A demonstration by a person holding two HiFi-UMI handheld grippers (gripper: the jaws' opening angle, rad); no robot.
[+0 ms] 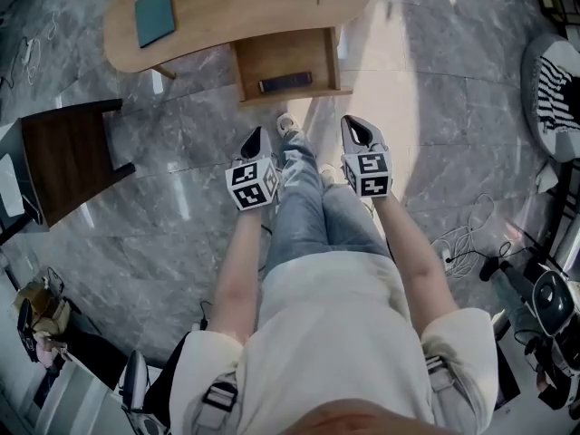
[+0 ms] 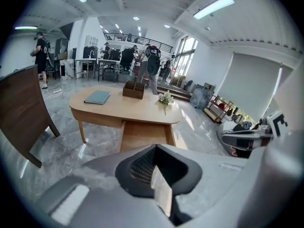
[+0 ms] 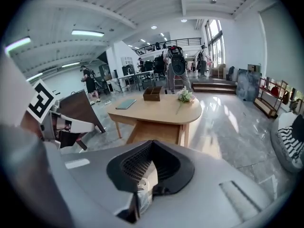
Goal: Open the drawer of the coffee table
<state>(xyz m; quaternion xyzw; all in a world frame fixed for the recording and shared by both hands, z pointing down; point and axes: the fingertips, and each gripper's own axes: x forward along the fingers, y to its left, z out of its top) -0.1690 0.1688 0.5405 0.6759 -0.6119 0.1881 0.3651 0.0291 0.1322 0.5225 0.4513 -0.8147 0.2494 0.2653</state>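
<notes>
The light wooden coffee table stands on the grey marble floor at the top of the head view. Its drawer is pulled out toward me, and a dark flat object lies inside near the front. My left gripper and right gripper hover side by side above my knees, short of the drawer and touching nothing. Both have their jaws shut and empty. The left gripper view shows the table with the drawer out, and so does the right gripper view, with table and drawer.
A teal book lies on the tabletop, with a wooden box and flowers further back. A dark brown chair stands to the left. Cables trail on the floor at right, near a striped cushion.
</notes>
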